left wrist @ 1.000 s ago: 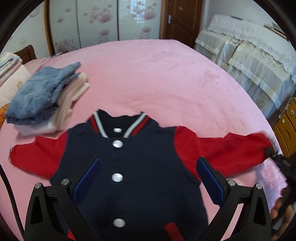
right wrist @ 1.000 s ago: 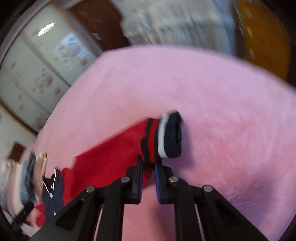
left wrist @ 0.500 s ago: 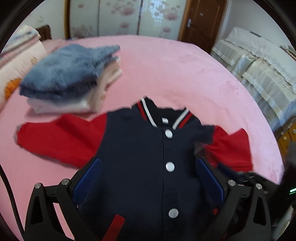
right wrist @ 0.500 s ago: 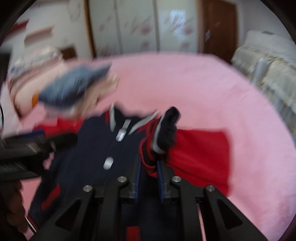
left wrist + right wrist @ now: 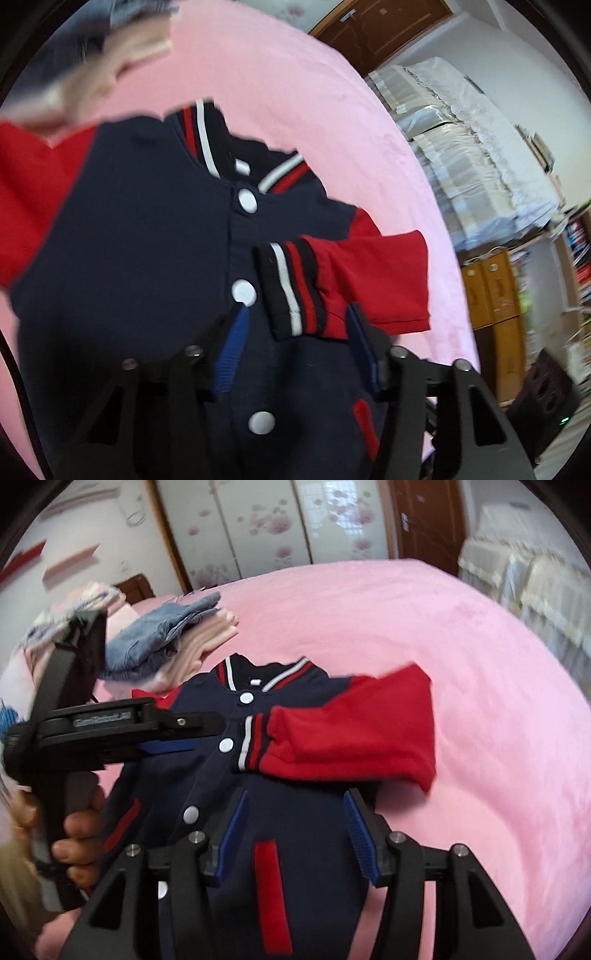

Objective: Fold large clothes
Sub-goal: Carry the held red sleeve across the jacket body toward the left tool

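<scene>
Bed (image 5: 461,657): pink cover, everything lies on it.
Jacket (image 5: 295,812): navy body, red sleeves, face up near the bed's near edge, collar pointing away, snaps done up.
Folded sleeve (image 5: 351,734): the red sleeve on the picture's right lies doubled across the chest, striped cuff (image 5: 251,742) resting beside the snap line.
Other sleeve (image 5: 33,192): spread out flat toward the pile, not yet folded.
Pile (image 5: 166,638): folded denim and pale clothes, just beyond the jacket's shoulder.
Right gripper (image 5: 295,830): jaws opening, nothing between them, hovering over the lower chest near the red pocket trim.
Left gripper (image 5: 299,347): jaws closing above the front; the cuff's lower edge sits close to the gap, but the pads do not appear to press on cloth.
Risk, sleeve: probably the loosely laid fold springs open or slides if a finger drags the cuff.
Risk, left gripper: closing here may pinch the cuff or placket, pulling the fold askew.
Risk, pile: reaching for the spread sleeve could knock it, being so near.
</scene>
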A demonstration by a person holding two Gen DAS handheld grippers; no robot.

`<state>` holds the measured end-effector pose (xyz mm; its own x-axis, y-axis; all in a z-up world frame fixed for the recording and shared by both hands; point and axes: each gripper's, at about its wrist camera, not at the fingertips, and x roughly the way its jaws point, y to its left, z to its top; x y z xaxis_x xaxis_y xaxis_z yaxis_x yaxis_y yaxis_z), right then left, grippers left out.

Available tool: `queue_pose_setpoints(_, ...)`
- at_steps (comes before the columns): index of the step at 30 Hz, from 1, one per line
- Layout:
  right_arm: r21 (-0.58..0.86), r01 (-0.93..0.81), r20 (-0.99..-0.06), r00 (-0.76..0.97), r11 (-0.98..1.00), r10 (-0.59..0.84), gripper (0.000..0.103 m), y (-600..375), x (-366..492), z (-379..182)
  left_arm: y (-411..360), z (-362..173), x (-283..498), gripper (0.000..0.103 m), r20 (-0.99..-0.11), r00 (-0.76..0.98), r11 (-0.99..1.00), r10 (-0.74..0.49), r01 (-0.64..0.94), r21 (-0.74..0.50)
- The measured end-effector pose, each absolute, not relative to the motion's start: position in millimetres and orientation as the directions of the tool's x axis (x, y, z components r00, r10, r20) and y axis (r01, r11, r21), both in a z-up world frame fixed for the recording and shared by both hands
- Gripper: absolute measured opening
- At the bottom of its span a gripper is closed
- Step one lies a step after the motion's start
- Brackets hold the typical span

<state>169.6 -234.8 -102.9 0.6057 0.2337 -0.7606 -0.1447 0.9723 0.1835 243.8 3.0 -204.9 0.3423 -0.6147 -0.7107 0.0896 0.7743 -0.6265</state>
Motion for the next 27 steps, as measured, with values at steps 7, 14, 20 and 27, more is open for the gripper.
queue_pose_setpoints(7, 0.288, -0.078, -0.773, 0.570, 0.954, 0.280, 0.053, -250, 161, -117, -6, -231, 247, 0.047, -0.652, 0.272, 0.680, -0.707, 0.011, -0.733)
queue_pose_setpoints(14, 0.320, -0.054, -0.763, 0.577, 0.946, 0.291, 0.053, -258, 158, -120, -14, -252, 254, 0.048, -0.631, 0.255, 0.642, -0.732, -0.051, -0.765)
queue_pose_setpoints(20, 0.357, -0.021, -0.764, 0.568, 0.934, 0.305, 0.053, -267, 156, -124, -17, -252, 258, 0.053, -0.634, 0.241, 0.637, -0.735, -0.077, -0.767)
queue_pose_setpoints(27, 0.376, -0.007, -0.758, 0.573, 0.927, 0.312, 0.053, -275, 151, -125, 0, -258, 246, 0.053, -0.621, 0.246, 0.617, -0.744, -0.101, -0.780)
